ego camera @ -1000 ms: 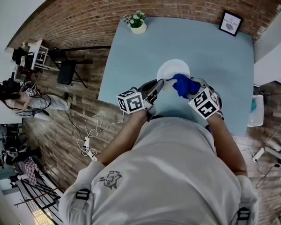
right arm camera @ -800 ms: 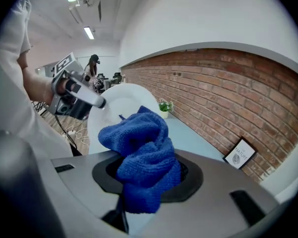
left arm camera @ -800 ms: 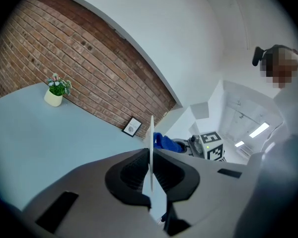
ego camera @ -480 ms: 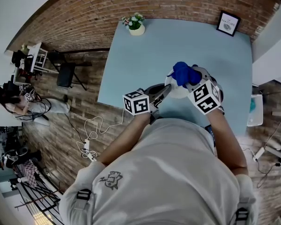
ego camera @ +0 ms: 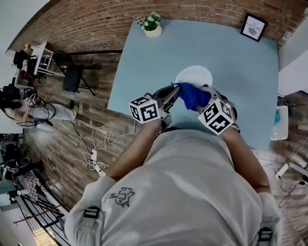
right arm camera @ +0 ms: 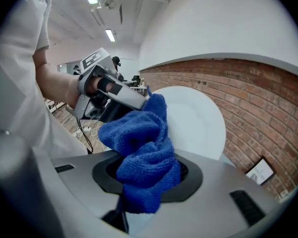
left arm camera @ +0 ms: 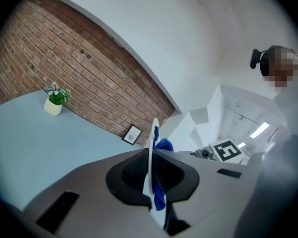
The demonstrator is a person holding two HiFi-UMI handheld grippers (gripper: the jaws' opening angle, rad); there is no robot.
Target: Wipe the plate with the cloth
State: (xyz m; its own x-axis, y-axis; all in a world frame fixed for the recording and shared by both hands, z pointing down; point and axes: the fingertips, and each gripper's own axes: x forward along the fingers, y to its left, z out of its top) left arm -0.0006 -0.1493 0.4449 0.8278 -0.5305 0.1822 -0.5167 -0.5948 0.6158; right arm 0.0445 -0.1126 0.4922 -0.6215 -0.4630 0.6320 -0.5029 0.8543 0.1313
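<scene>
both your forearms reach forward from your chest, and the two grippers come together out in front; your left gripper (ego camera: 173,91) points almost level, marker cube facing up; its jaws grip the rim of the plate (ego camera: 197,76) and have just closed a touch tighter on it; your right gripper (ego camera: 205,100) tilts downward just beside it, jaws clamped on the bunched cloth (ego camera: 191,95)

Head view steeply down, gripper views close, sharing plate (ego camera: 197,75)
</scene>
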